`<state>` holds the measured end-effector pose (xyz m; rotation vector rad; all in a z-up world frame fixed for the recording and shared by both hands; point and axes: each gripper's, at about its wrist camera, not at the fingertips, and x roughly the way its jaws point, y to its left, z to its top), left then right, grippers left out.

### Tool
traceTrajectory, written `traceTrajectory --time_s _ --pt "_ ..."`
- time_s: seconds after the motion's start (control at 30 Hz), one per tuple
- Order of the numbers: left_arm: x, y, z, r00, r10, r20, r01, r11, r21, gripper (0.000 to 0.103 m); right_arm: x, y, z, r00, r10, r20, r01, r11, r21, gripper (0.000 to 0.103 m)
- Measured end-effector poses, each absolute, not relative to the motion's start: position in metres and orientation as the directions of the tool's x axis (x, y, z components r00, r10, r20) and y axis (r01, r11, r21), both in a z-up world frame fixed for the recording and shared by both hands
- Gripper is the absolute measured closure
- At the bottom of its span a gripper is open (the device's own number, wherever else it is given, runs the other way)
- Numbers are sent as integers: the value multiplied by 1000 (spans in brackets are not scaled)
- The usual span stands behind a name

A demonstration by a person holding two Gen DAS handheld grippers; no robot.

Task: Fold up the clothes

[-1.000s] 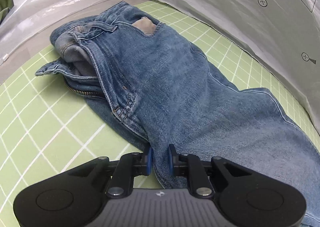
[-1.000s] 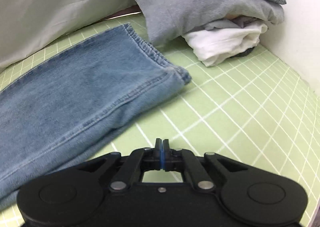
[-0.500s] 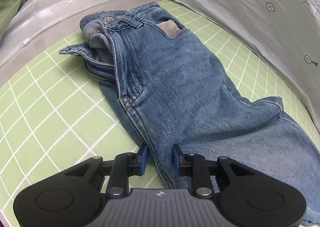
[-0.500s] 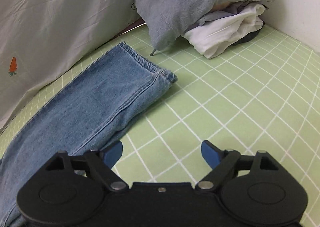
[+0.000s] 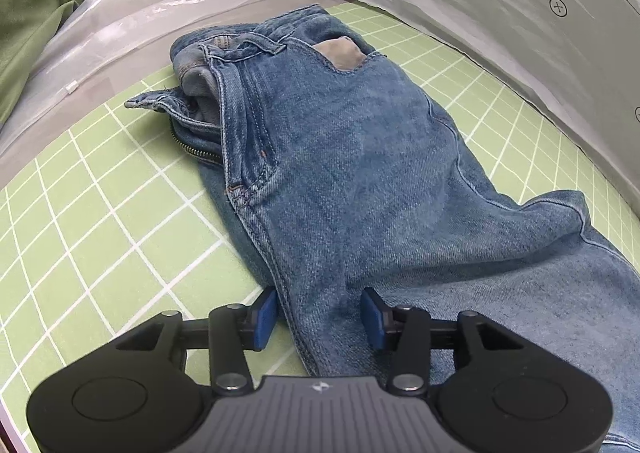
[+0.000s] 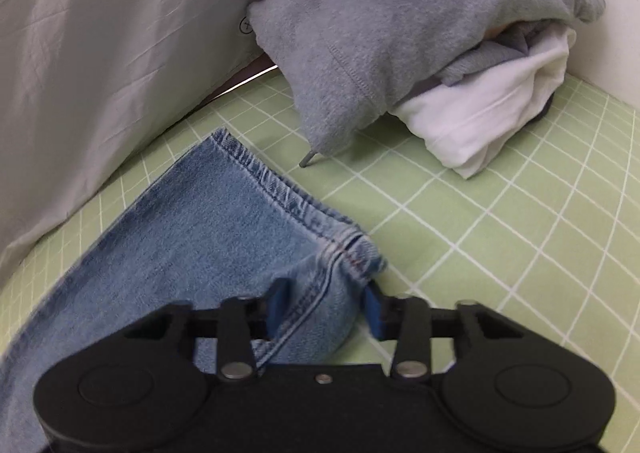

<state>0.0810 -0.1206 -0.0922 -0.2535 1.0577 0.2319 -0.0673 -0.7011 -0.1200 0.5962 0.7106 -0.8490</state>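
- Straddling the jeans [image 5: 360, 181] at two places, I have both tools down on the denim, which lies stretched along the green grid mat [image 5: 100, 213] on the table, one leg laid over the other.
- Waistband end: the waistband, open fly and zipper sit at the far end of the jeans in the left wrist view, near a sheet of clear plastic [image 5: 132, 25] at the mat's edge.
- Left gripper [image 5: 320, 319]: its jaws stand moderately open on either side of the near seam edge of the jeans, about the thigh. The pads are apart from the cloth, so I judge nothing is clamped.
- Right gripper [image 6: 324, 311]: its jaws are likewise partly open, set around the near corner of the leg hem [image 6: 288, 193]. Denim sits between the pads, yet gaps show, so I read it as not pinched.
- Beyond the hem, a pile of clothes [image 6: 420, 33] rests on the mat, well clear of the jeans: a checked piece on top, grey fleece under it, white cloth at the bottom.
- Step in hand, as I judge it: the jeans are halved lengthwise but not yet folded across, and both tools sit at grip points along the near edge. Whether the jaws are closing to take hold or have just let go, this single moment does not settle.
- If a cross fold comes next, it calls for catching both layers at the hem corner, keeping the edges aligned, and carrying the hem toward the waistband without dragging the lower layer askew.
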Motion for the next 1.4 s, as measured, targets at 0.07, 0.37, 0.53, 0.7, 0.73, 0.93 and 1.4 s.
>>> traceTrajectory --time_s 0.07,0.37,0.53,0.7,0.73,0.93,1.4 --pt "83 -122 -93 465 69 -883 -304 949 -85 53 -79 -697 -114 490 -456 -743 811 551 197 96" --pt "87 -142 -98 439 39 -898 -203 977 -56 19 -186 -698 -103 320 -559 -765 913 396 92 90" --pt "93 -149 -101 416 67 -907 -201 979 -20 14 -198 -703 -91 336 -597 -729 912 401 93 51" --pt "95 -151 -103 408 77 -910 -212 977 -12 10 -172 -719 -77 386 -610 -692 876 478 67 27" --pt "95 -151 -103 405 81 -911 -219 976 -10 9 -164 -724 -76 392 -609 -689 863 503 47 27" --pt "97 -151 -105 394 99 -914 -250 968 -3 3 -109 -760 -83 444 -548 -709 773 634 -6 24" --pt "97 -151 -105 390 111 -914 -274 962 0 0 -98 -772 -57 518 -611 -599 728 683 -66 103"
